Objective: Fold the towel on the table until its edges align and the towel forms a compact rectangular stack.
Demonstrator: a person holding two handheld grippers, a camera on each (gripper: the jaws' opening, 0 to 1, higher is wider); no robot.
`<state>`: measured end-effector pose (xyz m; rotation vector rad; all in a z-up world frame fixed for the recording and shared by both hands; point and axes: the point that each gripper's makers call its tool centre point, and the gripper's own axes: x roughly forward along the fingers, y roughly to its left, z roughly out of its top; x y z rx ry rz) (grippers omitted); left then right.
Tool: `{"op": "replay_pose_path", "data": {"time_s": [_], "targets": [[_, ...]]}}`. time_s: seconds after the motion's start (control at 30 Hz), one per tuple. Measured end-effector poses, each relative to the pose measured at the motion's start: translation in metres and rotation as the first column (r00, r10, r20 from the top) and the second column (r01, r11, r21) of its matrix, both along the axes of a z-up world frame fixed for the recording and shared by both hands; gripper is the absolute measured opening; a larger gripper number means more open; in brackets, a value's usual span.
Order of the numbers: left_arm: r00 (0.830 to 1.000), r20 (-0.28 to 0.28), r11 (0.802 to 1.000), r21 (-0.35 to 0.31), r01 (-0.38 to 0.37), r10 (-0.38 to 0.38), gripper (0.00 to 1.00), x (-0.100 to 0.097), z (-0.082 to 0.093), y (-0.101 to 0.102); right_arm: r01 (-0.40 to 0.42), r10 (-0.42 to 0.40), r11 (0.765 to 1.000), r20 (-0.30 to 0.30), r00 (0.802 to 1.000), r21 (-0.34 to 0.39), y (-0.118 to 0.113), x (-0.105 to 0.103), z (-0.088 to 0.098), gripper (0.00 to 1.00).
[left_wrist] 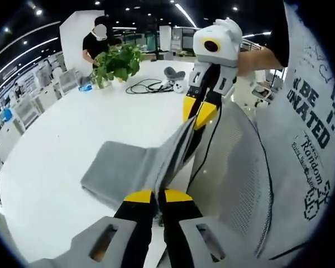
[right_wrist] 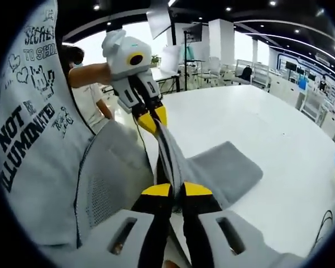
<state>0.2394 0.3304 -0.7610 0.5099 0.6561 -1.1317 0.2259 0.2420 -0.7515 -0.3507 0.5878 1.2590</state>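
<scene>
You had both hand-held grippers on the towel [left_wrist: 120,170], one at each end of the same raised edge. In the left gripper view, your left hand-held gripper [left_wrist: 152,196] had its yellow-tipped jaws pressed together on the towel's near end, and your right hand-held gripper [left_wrist: 199,113] came in from the upper right, jaws pinched on the far end of that edge. In the right gripper view it was mirrored: right hand-held gripper [right_wrist: 177,190] clamped on the fabric at the bottom, left hand-held gripper [right_wrist: 152,119] pinching the other end further up. The grey towel [right_wrist: 226,167] was partly lifted: the gripped edge was pulled taut between the two grippers and stood up off the surface, while the rest lay flat on the white worktop [left_wrist: 61,145], at the worktop edge nearest you. A grey mesh chair back [left_wrist: 234,167] sat just beside the lifted edge, between the towel and your printed grey shirt [left_wrist: 307,128]. At the far side of the worktop stood a potted plant [left_wrist: 118,62], with a coil of black cable [left_wrist: 148,86] near it. Another person in black [left_wrist: 97,42] stood beyond the plant.
</scene>
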Motion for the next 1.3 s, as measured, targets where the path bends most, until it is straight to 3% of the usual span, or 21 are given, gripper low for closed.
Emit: {"op": "replay_pose_path", "data": {"time_s": [0.2, 0.4, 0.9, 0.97, 1.3], "targets": [[1.0, 0.0, 1.0, -0.003, 0.023, -0.023, 0.05, 0.013, 0.005, 0.0, 0.078, -0.075, 0.996, -0.073, 0.995, 0.044, -0.002, 0.02, 0.005, 0.05], [0.999, -0.04, 0.999, -0.048, 0.011, -0.012, 0.05, 0.032, 0.008, 0.001, 0.12, -0.106, 0.989, -0.142, 0.984, 0.091, -0.002, 0.044, 0.014, 0.05], [0.995, -0.097, 0.997, -0.071, 0.012, -0.019, 0.05, 0.071, -0.002, 0.002, 0.129, -0.114, 0.987, -0.153, 0.982, 0.095, 0.0, 0.085, 0.009, 0.05], [0.994, -0.107, 0.997, -0.075, 0.006, -0.014, 0.05, 0.077, -0.004, 0.002, 0.102, -0.094, 0.993, -0.129, 0.987, 0.058, 0.0, 0.089, 0.004, 0.05], [0.993, -0.117, 0.998, -0.054, 0.017, -0.023, 0.05, 0.102, -0.021, 0.002, 0.162, -0.13, 0.979, -0.235, 0.963, 0.122, 0.0, 0.115, -0.001, 0.03]]}}
